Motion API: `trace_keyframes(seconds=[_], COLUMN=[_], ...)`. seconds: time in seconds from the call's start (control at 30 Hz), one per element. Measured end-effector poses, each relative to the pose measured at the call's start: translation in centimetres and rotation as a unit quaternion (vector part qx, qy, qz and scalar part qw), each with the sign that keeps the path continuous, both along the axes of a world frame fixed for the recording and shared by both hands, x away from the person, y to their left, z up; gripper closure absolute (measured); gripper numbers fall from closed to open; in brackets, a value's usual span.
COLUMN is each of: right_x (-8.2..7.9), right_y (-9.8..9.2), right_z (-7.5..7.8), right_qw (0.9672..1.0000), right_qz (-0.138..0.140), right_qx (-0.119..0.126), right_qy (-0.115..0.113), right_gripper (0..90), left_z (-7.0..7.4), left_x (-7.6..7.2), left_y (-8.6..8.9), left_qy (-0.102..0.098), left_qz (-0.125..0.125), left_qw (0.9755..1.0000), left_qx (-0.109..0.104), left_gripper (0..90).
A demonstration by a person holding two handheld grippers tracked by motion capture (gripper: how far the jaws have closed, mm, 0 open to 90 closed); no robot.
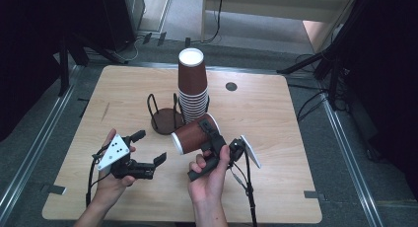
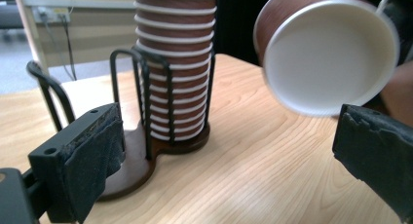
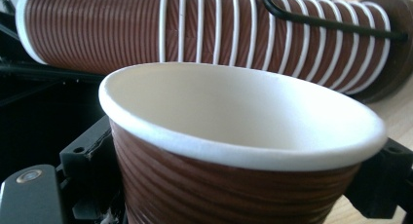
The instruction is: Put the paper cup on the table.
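A single brown paper cup (image 1: 193,135) with a white inside is tilted on its side above the table, its mouth facing left. My right gripper (image 1: 211,133) is shut on it near its base; in the right gripper view the cup (image 3: 234,136) stands between both jaws. My left gripper (image 1: 149,147) is open just left of the cup's mouth, with nothing between its jaws. In the left gripper view (image 2: 229,160) the cup's mouth (image 2: 331,53) hangs at the upper right. A tall stack of the same cups (image 1: 192,84) stands upside down in a black wire holder (image 1: 165,119).
The holder has two slots on a dark round base (image 2: 136,165); the left slot is empty and the stack (image 2: 175,63) fills the right one. A small dark disc (image 1: 231,86) is set into the wooden table (image 1: 276,138) at the back.
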State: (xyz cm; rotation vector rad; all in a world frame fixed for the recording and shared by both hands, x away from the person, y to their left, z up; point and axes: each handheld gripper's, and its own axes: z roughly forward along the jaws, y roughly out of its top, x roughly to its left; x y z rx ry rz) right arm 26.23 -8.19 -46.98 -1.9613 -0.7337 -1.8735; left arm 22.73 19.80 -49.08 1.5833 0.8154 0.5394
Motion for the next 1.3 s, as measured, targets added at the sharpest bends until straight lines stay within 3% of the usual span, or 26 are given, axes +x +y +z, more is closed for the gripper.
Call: trace_keyframes(seconds=[0.27,0.4,0.5,0.53,0.67,0.7,0.73,0.77,0.83,1.13,1.17,1.2,1.3], right_x=[-0.1,-0.3,-0.4,-0.4,-0.5,-0.4,-0.5,-0.4,-0.4,-0.5,-0.5,-0.5,-0.5], right_y=[-0.6,-0.6,-0.6,-0.7,-0.8,-0.9,-0.9,-0.9,-1.0,-1.3,-1.3,-1.4,-1.5], right_z=[0.5,0.7,0.8,0.8,0.9,0.9,1.0,0.9,0.9,1.2,1.2,1.3,1.3], right_qw=[0.9982,0.9947,0.9926,0.9903,0.987,0.9835,0.9839,0.9801,0.9799,0.964,0.964,0.9592,0.9527], right_qz=[-0.014,-0.017,-0.021,-0.023,-0.028,-0.033,-0.033,-0.039,-0.037,-0.051,-0.051,-0.055,-0.06], right_qx=[-0.05,-0.085,-0.102,-0.119,-0.137,-0.153,-0.154,-0.171,-0.174,-0.225,-0.225,-0.238,-0.255], right_qy=[-0.03,-0.056,-0.061,-0.067,-0.079,-0.091,-0.085,-0.093,-0.091,-0.132,-0.132,-0.142,-0.154], right_gripper=[10.9,10.9,10.9,10.9,10.9,10.9,10.9,10.9,10.9,10.9,10.9,10.9,10.9], left_z=[-1.4,-2.2,-2.5,-2.8,-3.2,-3.3,-3.5,-3.6,-3.7,-4.6,-4.6,-4.7,-4.9], left_x=[0.5,0.7,0.8,0.9,0.9,0.9,0.9,0.9,0.9,0.8,0.8,0.7,0.7], left_y=[1.0,1.4,1.6,1.8,2.1,2.2,2.4,2.4,2.5,3.5,3.5,3.9,4.2], left_qy=[0.018,0.03,0.035,0.04,0.046,0.047,0.052,0.053,0.054,0.066,0.066,0.067,0.068], left_qz=[0.023,0.033,0.037,0.041,0.047,0.049,0.05,0.052,0.053,0.07,0.07,0.077,0.083], left_qw=[0.9995,0.9987,0.9984,0.9981,0.9975,0.9972,0.9969,0.9968,0.9966,0.9949,0.9949,0.9942,0.9937], left_qx=[0.009,0.023,0.023,0.024,0.028,0.03,0.032,0.03,0.031,0.032,0.032,0.033,0.034], left_gripper=[0.0,0.0,0.0,0.0,0.0,0.0,0.0,0.0,0.0,0.0,0.0,0.0,0.0])
